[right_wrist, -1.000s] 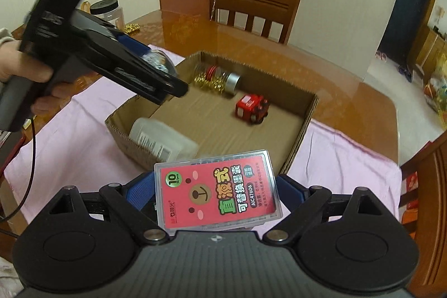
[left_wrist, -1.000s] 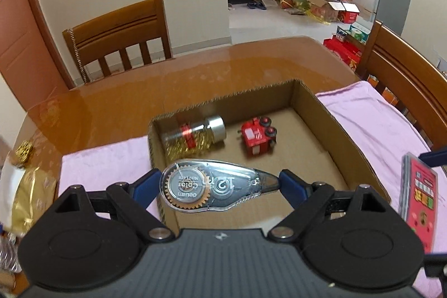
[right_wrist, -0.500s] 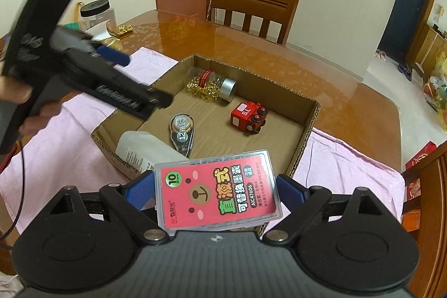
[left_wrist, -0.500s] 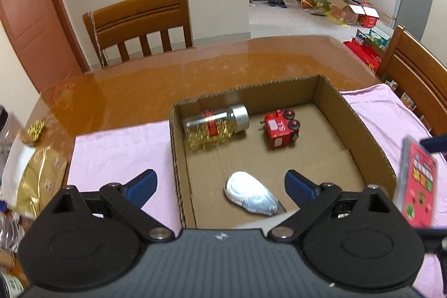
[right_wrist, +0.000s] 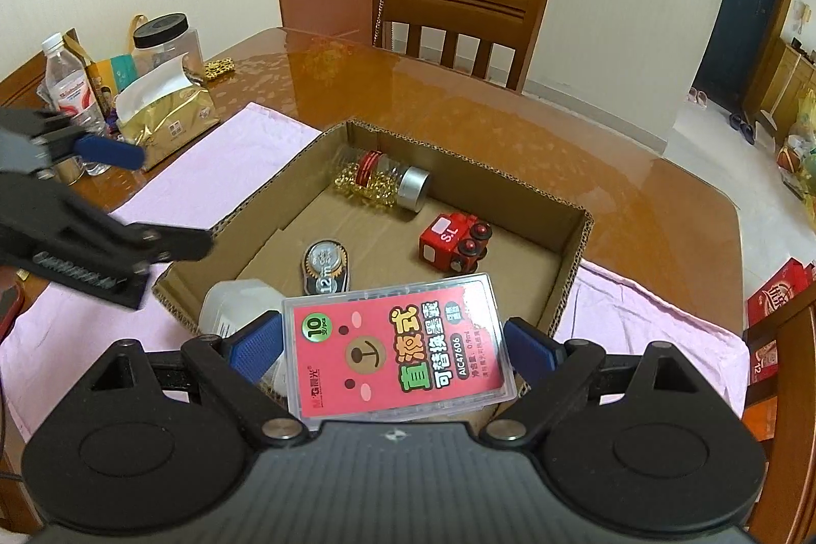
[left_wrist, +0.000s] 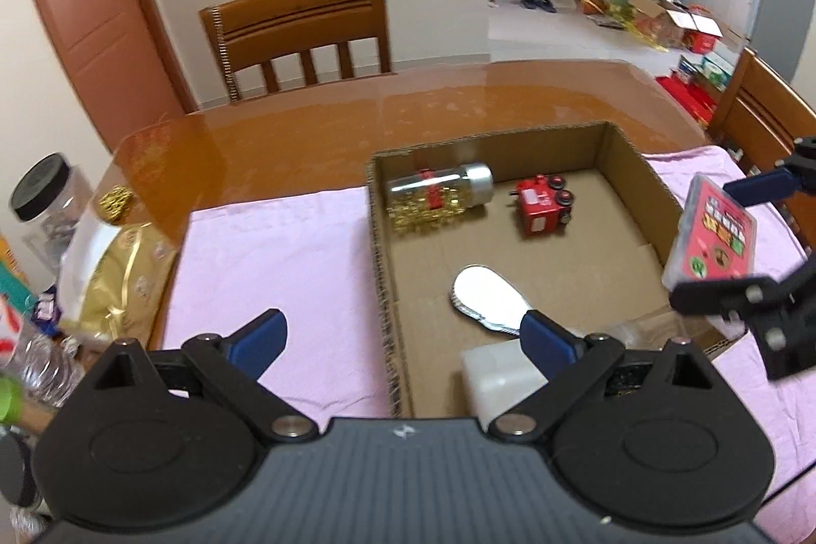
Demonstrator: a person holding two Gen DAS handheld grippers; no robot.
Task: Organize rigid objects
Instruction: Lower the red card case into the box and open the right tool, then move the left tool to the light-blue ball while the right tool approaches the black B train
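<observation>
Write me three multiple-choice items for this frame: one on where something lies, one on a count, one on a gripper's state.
1. Where does the red toy train lie?
A. On the pink cloth
B. Inside the cardboard box
C. On the bare table

2. How many things lie in the cardboard box?
A. Two
B. Four
C. Six

3. What is the state of the right gripper?
A. Shut on the pink card case
B. Open and empty
C. Shut on the jar

Answers:
1. B: the train sits on the box floor, near the far wall.
2. B: the jar of gold beads, the train, the correction tape and a white container at the near wall.
3. A: the pink card case sits between the blue pads, off the table; the left gripper is open and empty.
</observation>
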